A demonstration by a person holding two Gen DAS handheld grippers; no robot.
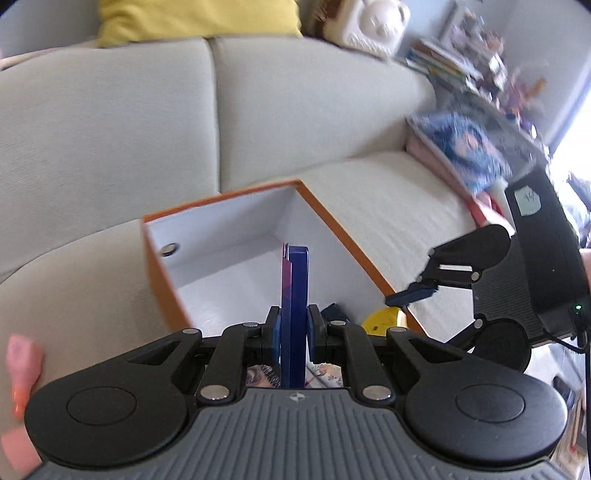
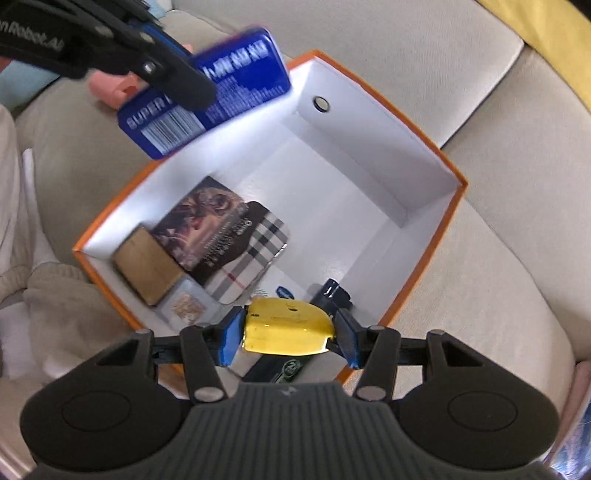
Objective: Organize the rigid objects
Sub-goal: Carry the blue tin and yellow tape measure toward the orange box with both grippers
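Observation:
An orange box with a white inside sits on a light grey sofa. My left gripper is shut on a flat blue tin, held on edge over the box; the tin also shows in the right wrist view above the box's far left rim. My right gripper is shut on a yellow rounded object, held over the box's near corner. In the left wrist view the right gripper shows at the box's right rim, beside the yellow object.
In the box lie a brown block, a dark picture card, a checked flat case and a dark blue bottle. A yellow cushion and stacked books lie on the sofa. A pink item lies behind the box.

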